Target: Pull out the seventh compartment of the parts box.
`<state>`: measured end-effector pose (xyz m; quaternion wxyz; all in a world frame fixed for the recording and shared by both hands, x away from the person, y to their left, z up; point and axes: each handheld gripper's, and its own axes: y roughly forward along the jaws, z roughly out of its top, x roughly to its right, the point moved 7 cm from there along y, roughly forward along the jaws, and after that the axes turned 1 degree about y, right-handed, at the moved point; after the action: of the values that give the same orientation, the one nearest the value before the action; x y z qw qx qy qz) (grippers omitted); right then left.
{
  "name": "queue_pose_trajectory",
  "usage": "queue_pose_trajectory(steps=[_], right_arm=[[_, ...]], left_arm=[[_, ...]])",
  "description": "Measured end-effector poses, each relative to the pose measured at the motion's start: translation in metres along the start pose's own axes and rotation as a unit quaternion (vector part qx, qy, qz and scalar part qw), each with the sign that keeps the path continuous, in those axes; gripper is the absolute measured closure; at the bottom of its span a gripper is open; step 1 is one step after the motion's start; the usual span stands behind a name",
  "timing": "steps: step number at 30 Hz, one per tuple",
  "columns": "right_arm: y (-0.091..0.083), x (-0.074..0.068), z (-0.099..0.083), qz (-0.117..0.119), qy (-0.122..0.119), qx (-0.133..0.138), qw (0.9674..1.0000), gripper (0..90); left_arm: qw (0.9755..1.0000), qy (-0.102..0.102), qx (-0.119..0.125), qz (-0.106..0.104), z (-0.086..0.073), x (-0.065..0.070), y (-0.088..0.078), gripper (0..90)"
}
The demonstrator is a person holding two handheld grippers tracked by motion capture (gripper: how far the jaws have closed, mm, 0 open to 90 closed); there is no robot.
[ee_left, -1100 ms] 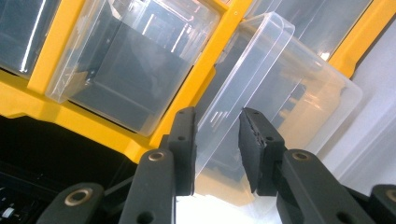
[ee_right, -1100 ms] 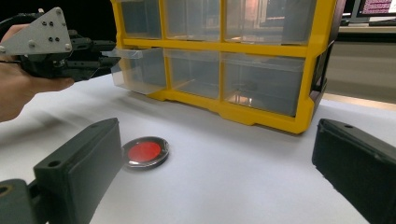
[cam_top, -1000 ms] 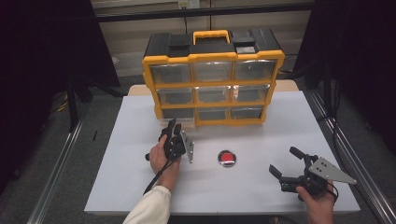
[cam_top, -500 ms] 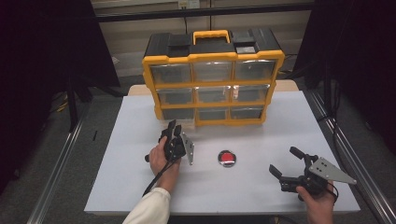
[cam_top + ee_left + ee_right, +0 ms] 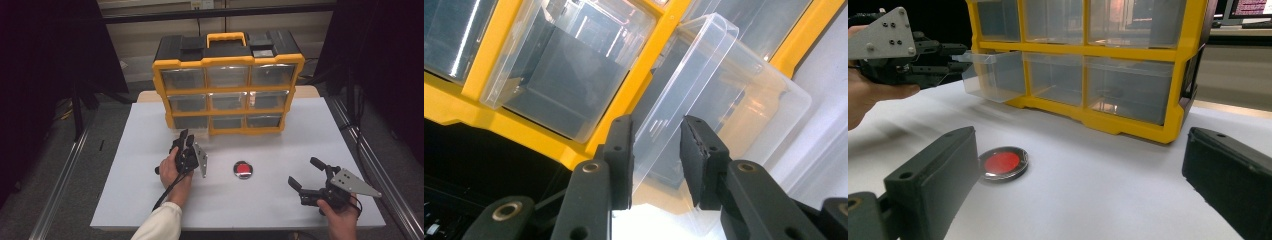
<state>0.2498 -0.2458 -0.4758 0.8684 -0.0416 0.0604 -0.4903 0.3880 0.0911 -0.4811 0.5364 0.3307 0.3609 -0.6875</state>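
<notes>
Nine clear drawers sit in the yellow cabinet (image 5: pixel 229 90); what they hold is hard to make out. Its bottom-left drawer (image 5: pixel 990 75) is pulled partway out, with its front lip between the left gripper's (image 5: pixel 656 150) narrowed jaws; contact is unclear. Near a red disc (image 5: pixel 243 170), the right gripper (image 5: pixel 306 174) gapes wide, empty.

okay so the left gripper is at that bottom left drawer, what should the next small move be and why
Probably pull the clear drawer a little further out. The left gripper has its jaws around the drawer's front lip, and the right gripper view shows it only partly out of the yellow organizer. The red disc lies loose on the table, and the right gripper is open near it.
</notes>
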Motion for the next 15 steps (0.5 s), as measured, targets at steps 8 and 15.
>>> queue_pose_trajectory(steps=[8,15], right_arm=[[0.0002,0.0,0.0,-0.001,0.0,0.0,1.0,1.4],[0.0005,-0.0002,0.0002,0.001,-0.001,0.002,1.0,1.4]], left_arm=[[1.0,0.006,0.0,0.001,-0.0001,-0.0007,-0.0037,66.9],[1.0,0.002,0.001,-0.001,-0.0002,-0.0003,-0.0054,66.6]])
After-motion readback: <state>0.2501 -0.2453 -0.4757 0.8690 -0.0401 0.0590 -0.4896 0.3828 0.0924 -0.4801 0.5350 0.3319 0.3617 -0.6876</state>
